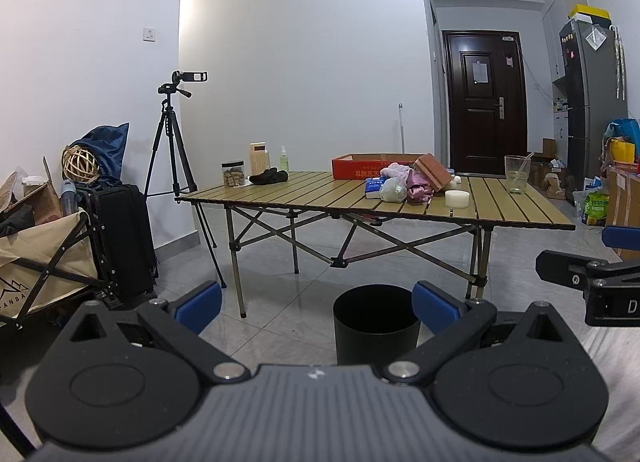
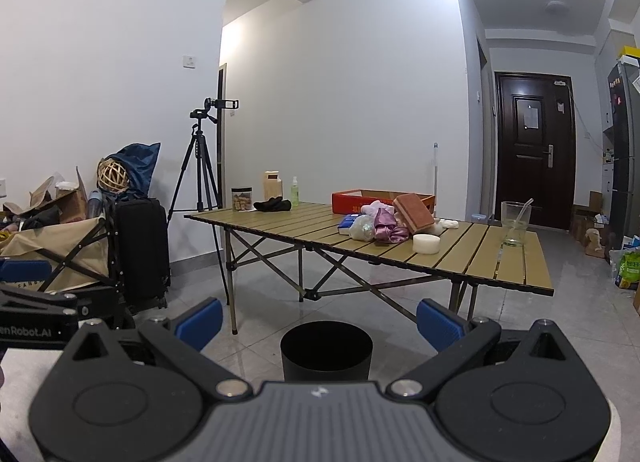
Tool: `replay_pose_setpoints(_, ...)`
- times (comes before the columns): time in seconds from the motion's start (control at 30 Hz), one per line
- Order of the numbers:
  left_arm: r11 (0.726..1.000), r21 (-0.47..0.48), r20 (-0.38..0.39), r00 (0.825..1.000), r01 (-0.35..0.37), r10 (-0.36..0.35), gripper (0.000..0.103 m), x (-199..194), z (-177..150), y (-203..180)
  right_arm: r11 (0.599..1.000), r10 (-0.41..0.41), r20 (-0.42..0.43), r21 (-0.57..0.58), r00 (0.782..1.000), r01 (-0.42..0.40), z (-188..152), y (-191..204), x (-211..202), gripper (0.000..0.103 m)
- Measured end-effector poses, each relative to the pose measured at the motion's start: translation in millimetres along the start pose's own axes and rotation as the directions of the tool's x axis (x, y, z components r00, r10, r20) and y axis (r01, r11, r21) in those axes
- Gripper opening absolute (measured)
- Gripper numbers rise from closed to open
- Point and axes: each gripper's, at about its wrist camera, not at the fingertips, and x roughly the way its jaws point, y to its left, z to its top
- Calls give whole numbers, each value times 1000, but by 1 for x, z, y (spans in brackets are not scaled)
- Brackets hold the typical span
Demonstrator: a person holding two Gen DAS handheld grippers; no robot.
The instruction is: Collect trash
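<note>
A black trash bin [image 1: 376,322] stands on the floor in front of a folding slatted table [image 1: 320,197]; it also shows in the right wrist view [image 2: 326,354]. On the table lies a pile: a crumpled clear bag [image 1: 393,190], pink cloth [image 1: 418,185], a blue packet [image 1: 374,186], a brown sponge block [image 1: 433,171] and a white round tub [image 1: 457,198]. The same pile [image 2: 380,225] shows in the right wrist view. My left gripper [image 1: 316,308] is open and empty, well short of the table. My right gripper [image 2: 319,320] is open and empty too, above the bin's near side.
A red cardboard box [image 1: 376,165], a glass with a straw [image 1: 517,174], a jar [image 1: 233,173], a black cloth [image 1: 268,177] and a spray bottle [image 1: 284,159] are on the table. A tripod [image 1: 172,141], suitcase [image 1: 124,242] and folding cart [image 1: 40,262] stand left.
</note>
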Motion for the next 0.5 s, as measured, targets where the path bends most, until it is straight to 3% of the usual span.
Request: replay_pose_setpoints(0.5, 1000, 0, -2, 1000, -3, 3, 103, 0, -4, 0, 1000, -13, 1, -2, 1000, 13, 1, 0, 6, 103)
